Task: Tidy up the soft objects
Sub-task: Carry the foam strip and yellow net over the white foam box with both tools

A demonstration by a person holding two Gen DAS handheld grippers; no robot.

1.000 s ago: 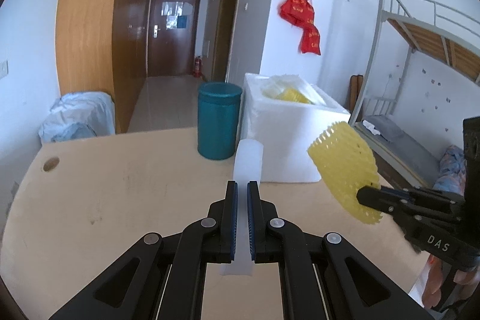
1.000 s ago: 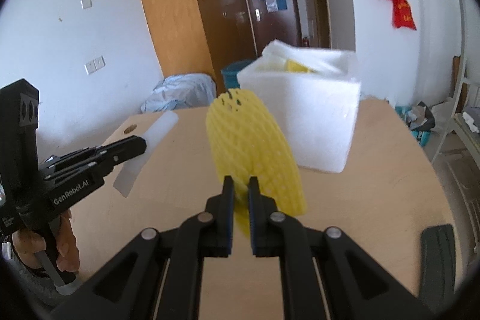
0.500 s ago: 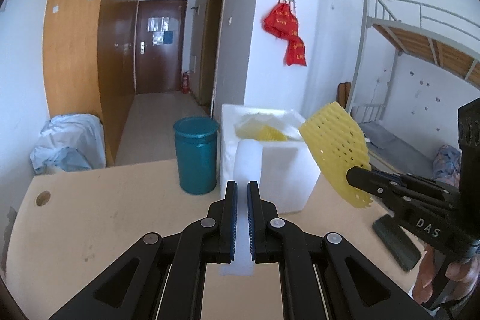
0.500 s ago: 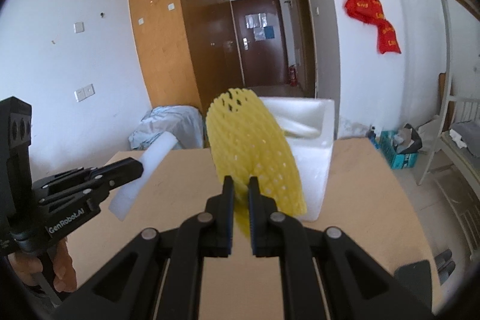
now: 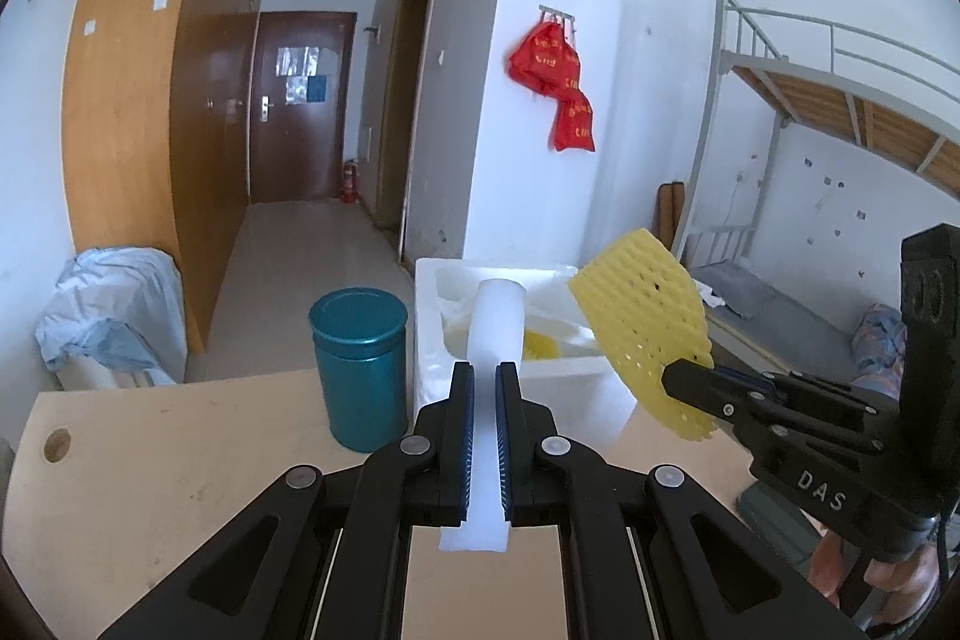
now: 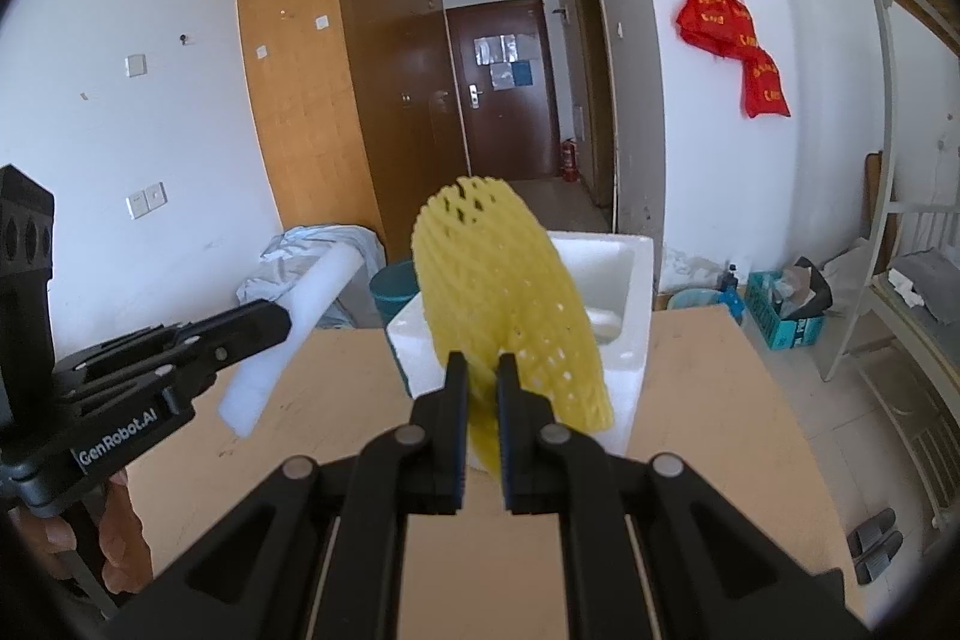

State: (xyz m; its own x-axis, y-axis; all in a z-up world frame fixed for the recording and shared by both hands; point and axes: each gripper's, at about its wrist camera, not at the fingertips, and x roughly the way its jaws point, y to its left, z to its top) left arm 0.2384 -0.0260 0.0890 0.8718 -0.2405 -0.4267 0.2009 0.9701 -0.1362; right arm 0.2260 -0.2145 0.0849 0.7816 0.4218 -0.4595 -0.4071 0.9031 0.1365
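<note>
While the left gripper (image 5: 485,388) clamps a white foam strip (image 5: 493,334), the right gripper (image 6: 481,376) pinches a yellow foam net (image 6: 510,298).

Teal canister (image 5: 360,370) on wooden table (image 5: 168,460), red bags (image 5: 555,85) on wall

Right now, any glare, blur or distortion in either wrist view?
Left wrist: sharp, fisheye bends the bunk frame; white foam strip nearly blends into the foam box. Right wrist: sharp, yellow net crisp, dark vignette at corners.
</note>
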